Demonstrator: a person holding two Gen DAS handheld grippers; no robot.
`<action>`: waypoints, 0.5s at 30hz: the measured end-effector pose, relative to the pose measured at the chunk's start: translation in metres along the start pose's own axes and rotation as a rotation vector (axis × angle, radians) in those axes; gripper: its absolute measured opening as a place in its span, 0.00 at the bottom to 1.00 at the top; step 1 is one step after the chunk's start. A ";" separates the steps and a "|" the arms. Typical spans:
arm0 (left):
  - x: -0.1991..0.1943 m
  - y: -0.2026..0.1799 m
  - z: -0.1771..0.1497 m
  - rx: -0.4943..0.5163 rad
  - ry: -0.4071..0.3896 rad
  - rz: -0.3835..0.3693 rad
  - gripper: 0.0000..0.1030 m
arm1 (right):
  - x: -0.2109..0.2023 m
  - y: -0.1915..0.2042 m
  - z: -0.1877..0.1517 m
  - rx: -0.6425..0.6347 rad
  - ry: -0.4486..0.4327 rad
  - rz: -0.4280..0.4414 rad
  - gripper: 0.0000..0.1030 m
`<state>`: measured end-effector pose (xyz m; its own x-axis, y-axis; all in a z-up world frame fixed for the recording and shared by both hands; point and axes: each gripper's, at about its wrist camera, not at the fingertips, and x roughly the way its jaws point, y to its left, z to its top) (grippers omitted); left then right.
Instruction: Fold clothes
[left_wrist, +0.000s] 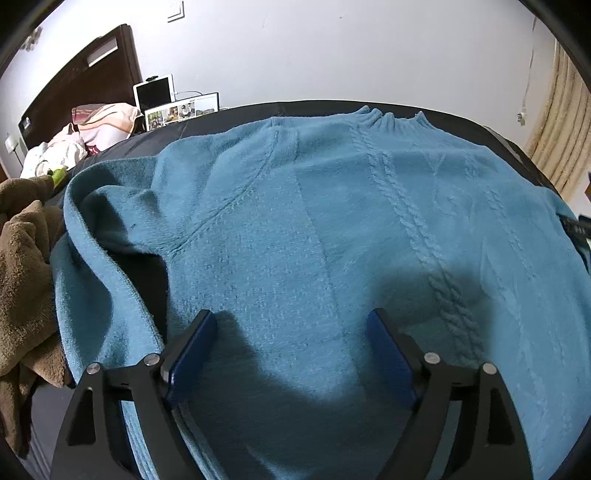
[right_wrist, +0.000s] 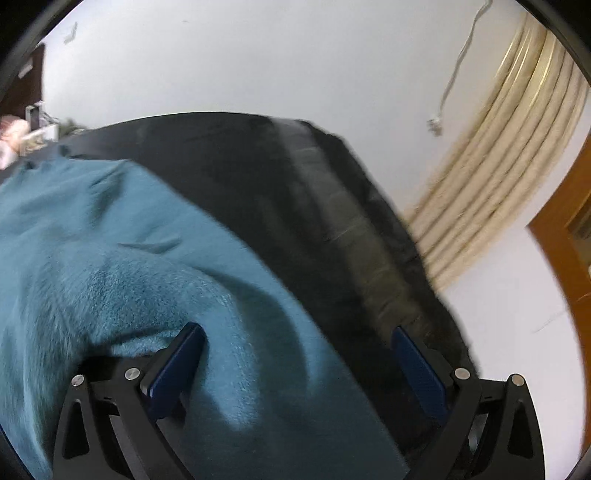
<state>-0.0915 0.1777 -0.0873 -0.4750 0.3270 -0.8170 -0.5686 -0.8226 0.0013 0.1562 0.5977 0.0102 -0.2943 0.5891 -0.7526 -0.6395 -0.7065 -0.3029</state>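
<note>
A teal knit sweater (left_wrist: 295, 221) lies spread on a dark surface (left_wrist: 207, 120), collar at the far edge, cable pattern down the front. Its left sleeve (left_wrist: 92, 240) is folded over and rumpled at the left. My left gripper (left_wrist: 293, 325) is open and empty, hovering just above the sweater's lower body. In the right wrist view the sweater (right_wrist: 92, 258) fills the left side, its edge running diagonally over the dark surface (right_wrist: 295, 203). My right gripper (right_wrist: 295, 339) is open, its jaws straddling the sweater's right edge, nothing pinched.
A brown fleece garment (left_wrist: 22, 277) is heaped at the left. Pink and white bedding (left_wrist: 103, 125), a dark headboard (left_wrist: 81, 81) and a tablet (left_wrist: 155, 92) stand at the back left. Beige curtains (right_wrist: 498, 166) and a wooden door (right_wrist: 569, 229) are at the right.
</note>
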 end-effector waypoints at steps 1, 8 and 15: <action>0.000 0.001 -0.001 0.000 -0.004 0.001 0.88 | 0.004 -0.001 0.006 -0.001 -0.001 -0.023 0.99; 0.000 0.005 -0.002 -0.003 -0.007 -0.003 0.92 | 0.020 0.012 0.035 -0.065 -0.011 -0.140 0.99; -0.001 0.004 -0.003 -0.007 -0.006 0.001 0.92 | -0.012 0.015 0.023 -0.095 -0.032 -0.104 0.99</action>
<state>-0.0916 0.1729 -0.0881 -0.4795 0.3289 -0.8136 -0.5634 -0.8262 -0.0018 0.1340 0.5887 0.0282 -0.2536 0.6721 -0.6957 -0.5979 -0.6743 -0.4334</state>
